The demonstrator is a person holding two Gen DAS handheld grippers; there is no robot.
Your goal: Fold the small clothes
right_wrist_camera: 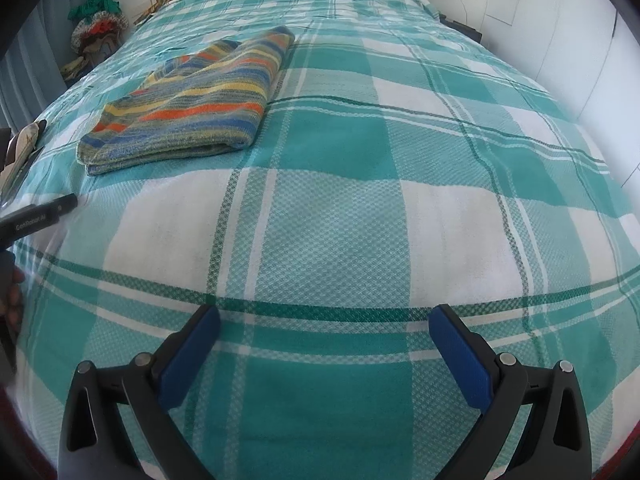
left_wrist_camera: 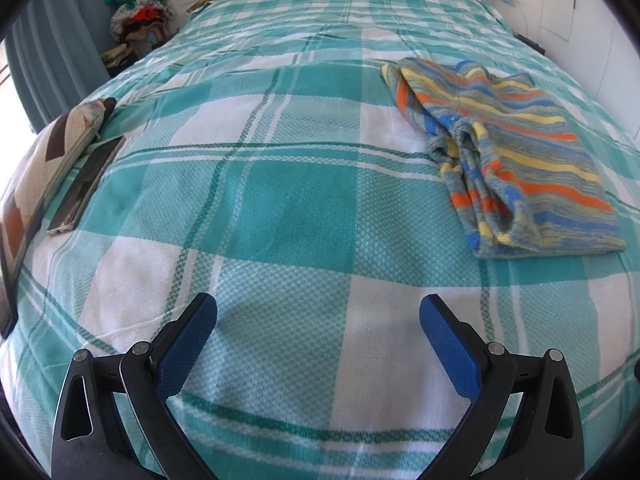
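Left wrist view shows the striped garment (left_wrist_camera: pixel 512 152) folded into a rough rectangle on the bed (left_wrist_camera: pixel 280 208), its orange, yellow and blue bands running across; the sleeve or leg part bunched along its left edge is hard to make out. From the right wrist view the same garment (right_wrist_camera: pixel 188 104) lies as a flat stack of layers, its far end blurred.

Both grippers hover over the checked bedspread well short of the garment. The left gripper (left_wrist_camera: pixel 318 312) has its blue-padded fingers (left_wrist_camera: pixel 188 344) wide apart with nothing between them; the right gripper (right_wrist_camera: pixel 324 320) likewise holds its fingers (right_wrist_camera: pixel 192 352) spread and empty.

Left of the garment, at the bed's edge, lie a patterned pouch (left_wrist_camera: pixel 60 152) and a dark flat device (left_wrist_camera: pixel 86 188), both partly cut off. Beyond the garment, off the bed's far left corner, a heap of clothes (left_wrist_camera: pixel 140 20) is too small to sort out.
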